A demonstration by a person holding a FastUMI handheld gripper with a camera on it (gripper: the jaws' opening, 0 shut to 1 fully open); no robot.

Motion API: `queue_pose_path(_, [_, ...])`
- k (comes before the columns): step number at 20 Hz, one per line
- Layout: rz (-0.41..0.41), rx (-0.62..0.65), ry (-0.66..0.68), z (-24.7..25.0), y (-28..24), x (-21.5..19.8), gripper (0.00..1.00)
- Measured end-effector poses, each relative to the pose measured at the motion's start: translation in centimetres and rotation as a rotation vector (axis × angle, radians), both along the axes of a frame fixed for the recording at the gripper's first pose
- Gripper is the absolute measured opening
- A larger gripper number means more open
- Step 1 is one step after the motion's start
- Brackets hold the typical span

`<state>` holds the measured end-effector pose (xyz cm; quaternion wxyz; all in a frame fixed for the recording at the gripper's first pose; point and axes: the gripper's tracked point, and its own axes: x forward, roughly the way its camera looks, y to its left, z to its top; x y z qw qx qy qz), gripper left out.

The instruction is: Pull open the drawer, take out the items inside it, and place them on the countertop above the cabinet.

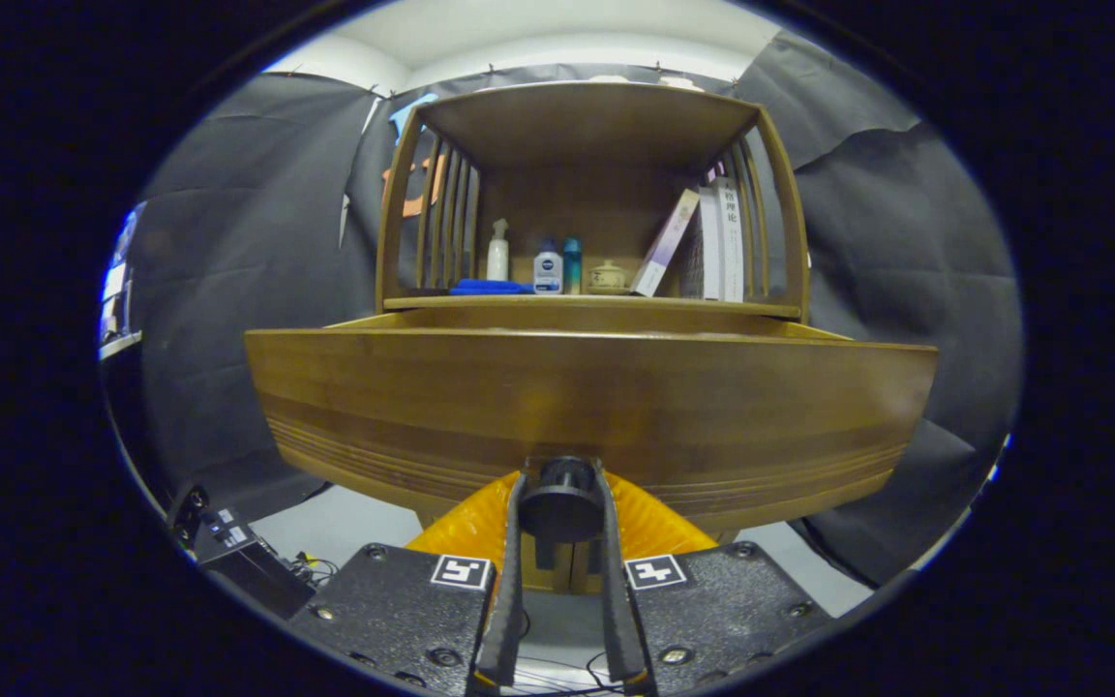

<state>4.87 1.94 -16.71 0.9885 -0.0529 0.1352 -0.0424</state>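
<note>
The gripper [562,503] was closed on the round dark drawer knob [560,499], one finger pressed against each side of it. The wooden drawer [591,407] stood pulled out from the cabinet, its front panel directly ahead of the fingers; the top rim was visible, but the interior and any items in it were hidden behind the panel.

The countertop [591,302] lay above and behind the drawer front. Along its back stood a white spray bottle [497,252], a white bottle with a blue cap [547,268], a teal bottle [572,264] and a small ceramic jar [607,277]. A blue cloth [488,287] lay near the left edge. Books [703,242] leaned at the right side.

Risks, as judged from this position:
- The grip covered a small round knob. An off-axis pull could let the fingers slip off.
- Continued pulling could draw the drawer off its runners.
- Free counter space was limited to the front edge, so items placed there could knock the bottles over.
</note>
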Motion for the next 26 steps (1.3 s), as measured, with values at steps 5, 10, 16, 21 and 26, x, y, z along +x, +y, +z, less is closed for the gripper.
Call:
queue_pose_path(5, [0.003, -0.004, 0.014, -0.2, 0.4, -0.8, 0.37])
queue_pose_path(10, [0.009, 0.004, 0.065, -0.2, 0.4, -0.9, 0.41])
queue_pose_path(16, [0.007, -0.025, 0.075, 3.4, 0.1, -2.2, 0.61])
queue_pose_path(21, [0.007, 0.036, 0.082, 8.3, 0.2, -2.0, 0.67])
queue_pose_path(26, [0.064, 0.001, 0.15, 10.7, 2.0, -0.2, 0.76])
